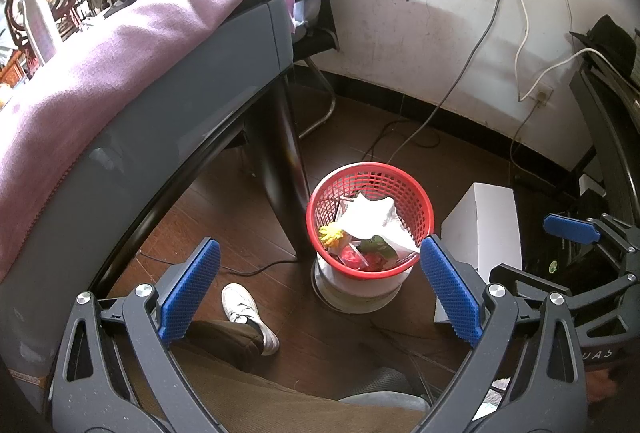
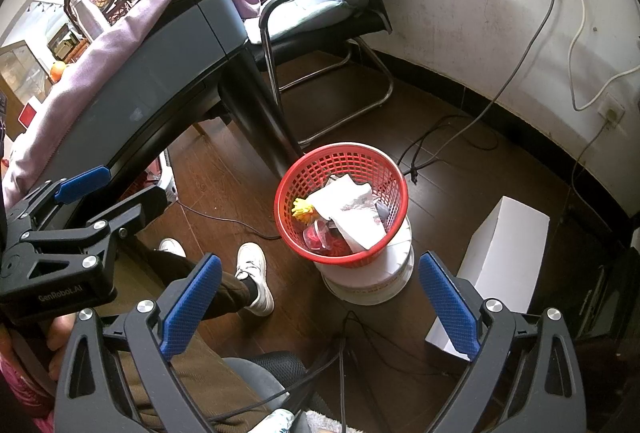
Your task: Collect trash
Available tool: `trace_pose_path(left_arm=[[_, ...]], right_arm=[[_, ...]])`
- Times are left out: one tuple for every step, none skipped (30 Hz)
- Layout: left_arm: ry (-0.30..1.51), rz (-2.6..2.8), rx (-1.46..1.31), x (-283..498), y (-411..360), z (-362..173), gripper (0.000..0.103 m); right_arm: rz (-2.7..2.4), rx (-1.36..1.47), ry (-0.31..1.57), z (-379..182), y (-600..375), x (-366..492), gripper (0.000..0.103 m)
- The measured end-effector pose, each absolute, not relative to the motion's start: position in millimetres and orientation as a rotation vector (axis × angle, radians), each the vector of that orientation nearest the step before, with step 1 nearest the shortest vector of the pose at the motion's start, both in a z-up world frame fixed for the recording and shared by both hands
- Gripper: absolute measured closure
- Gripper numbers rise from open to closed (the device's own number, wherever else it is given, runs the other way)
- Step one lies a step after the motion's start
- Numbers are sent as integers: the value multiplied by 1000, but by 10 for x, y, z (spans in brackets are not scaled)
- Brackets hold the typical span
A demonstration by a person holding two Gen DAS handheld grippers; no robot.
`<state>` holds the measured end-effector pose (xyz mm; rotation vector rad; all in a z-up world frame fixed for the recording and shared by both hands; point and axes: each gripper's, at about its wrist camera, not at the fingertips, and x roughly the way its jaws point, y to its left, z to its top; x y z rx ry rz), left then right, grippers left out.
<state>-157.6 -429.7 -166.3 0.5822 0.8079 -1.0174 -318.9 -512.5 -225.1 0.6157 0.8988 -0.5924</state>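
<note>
While both grippers hang over the floor, the left gripper [image 1: 320, 287] and right gripper [image 2: 320, 303] each have jaws spread wide, gripping nothing. At twelve o'clock just beyond them, the red basket [image 1: 416, 201] sits on a white bucket [image 1: 360, 291], holding the trash [image 1: 370, 223]. A box [image 2: 508, 253] stands at two o'clock, a chair [image 2: 332, 5] farther.

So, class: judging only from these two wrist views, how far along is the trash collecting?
Done: the red basket already holds crumpled white paper, a yellow scrap and red wrappers. In hand: nothing; the left gripper and right gripper are both open and empty above the floor. Left: no loose trash shows on the visible floor; the tabletop is mostly out of view.
</note>
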Motion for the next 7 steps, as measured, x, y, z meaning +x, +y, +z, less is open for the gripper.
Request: trace_pose_path(left_arm=[[805,-1016,583,-1581,-4297,-1664,7],[801,-1010,585,-1585,-4296,-1662,7],[798,-1008,586,-1589,-4294,-1659,7],[798,-1012,584,-1582,-4288,-1652,7],[797,-1012,583,-1589,-4288,-1652,7],[796,-1012,582,-1593,-4288,-1652,7],[796,-1012,583,-1593,-4288,-1653,7]], right_arm=[[-593,615,899,-2251,-5125,-3191,6],[-593,615,899,-2248,-5122,-3179,6],[-593,615,899,-2251,-5128,-3191,6],[-592,616,899,-2251,-5128,-3190,6],[-593,615,899,-2251,-5129,-3193,6],[-593,615,898,-2251,-5130,-3193,6],[-593,616,898,-2251,-5127,-3186,6]])
